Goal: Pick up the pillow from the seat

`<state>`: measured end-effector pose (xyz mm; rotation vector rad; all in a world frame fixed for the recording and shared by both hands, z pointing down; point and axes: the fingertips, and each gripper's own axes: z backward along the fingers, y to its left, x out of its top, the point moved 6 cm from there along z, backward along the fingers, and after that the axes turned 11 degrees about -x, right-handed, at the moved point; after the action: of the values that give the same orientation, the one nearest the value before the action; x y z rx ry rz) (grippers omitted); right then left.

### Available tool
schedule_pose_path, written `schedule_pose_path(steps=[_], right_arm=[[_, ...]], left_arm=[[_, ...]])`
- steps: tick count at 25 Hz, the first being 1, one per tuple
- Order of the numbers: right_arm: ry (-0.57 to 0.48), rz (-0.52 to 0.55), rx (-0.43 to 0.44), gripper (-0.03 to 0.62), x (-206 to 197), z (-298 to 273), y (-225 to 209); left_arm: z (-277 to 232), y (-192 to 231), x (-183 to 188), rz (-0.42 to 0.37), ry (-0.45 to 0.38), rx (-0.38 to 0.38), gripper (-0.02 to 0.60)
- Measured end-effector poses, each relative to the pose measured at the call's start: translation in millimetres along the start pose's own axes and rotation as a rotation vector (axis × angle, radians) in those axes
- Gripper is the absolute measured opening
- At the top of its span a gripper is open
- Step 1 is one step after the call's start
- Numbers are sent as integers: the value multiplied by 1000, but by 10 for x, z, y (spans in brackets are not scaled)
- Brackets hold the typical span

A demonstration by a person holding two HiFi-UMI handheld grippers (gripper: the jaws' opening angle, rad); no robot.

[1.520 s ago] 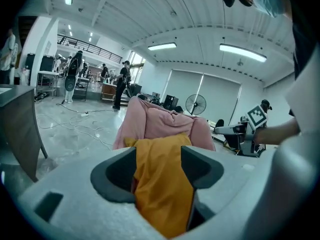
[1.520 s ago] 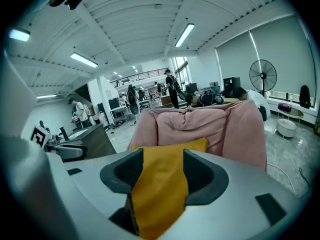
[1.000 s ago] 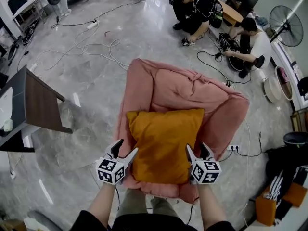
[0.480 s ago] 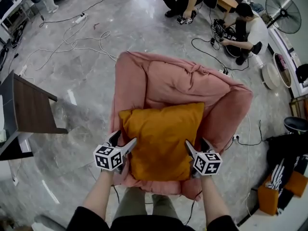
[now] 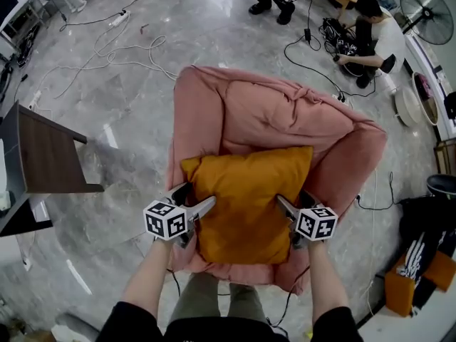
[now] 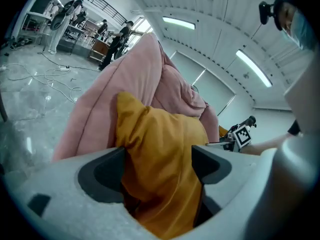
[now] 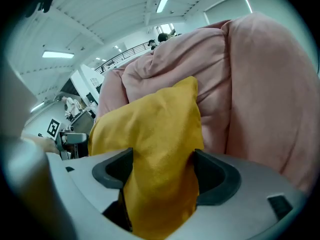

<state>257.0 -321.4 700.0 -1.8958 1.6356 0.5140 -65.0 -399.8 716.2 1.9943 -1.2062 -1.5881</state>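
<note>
The left tongs (image 5: 198, 195) and right tongs (image 5: 291, 198) have just been opening. Wide apart, each straddles a side edge of the orange pillow (image 5: 246, 198) on the pink seat (image 5: 278, 120).

sleeves (image 5: 134, 324) black | trousers (image 5: 203, 301) olive | left gripper (image 5: 197, 195), right gripper (image 5: 292, 198): white cubes, black squares

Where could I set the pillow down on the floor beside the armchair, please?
The bare floor between the dark table and the armchair looks freest. Beyond the armchair's back, cables sprawl and people crouch; to its right a cord and dark gear crowd the floor.
</note>
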Motion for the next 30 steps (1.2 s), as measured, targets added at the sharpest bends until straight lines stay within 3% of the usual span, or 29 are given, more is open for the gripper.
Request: schedule_pose_path(steps=[5,9,12,18,22,30], right_arm=[[8,-6,10,353,-8,-54,31],[-12,-12,9,293,-37,-25,73],[-27,-19,1,250,-66,25,104],[-35,-13,-35,153,-170,204,135],[-29,-26,-29,104,-240,356,163],[-53,-12,-11,66,-397,724,237]], left_arm=[[-178,-9,-24,-34,19,39,405],[-213,-21,-32,-38,10,84,397],[-188,-70,-54,-31,7,98,309],[-116,-220,-137,-41,24,135,199],[-34,-350,-205,-55,24,158,169],[197,-697,-384,-70,-6,194,149]])
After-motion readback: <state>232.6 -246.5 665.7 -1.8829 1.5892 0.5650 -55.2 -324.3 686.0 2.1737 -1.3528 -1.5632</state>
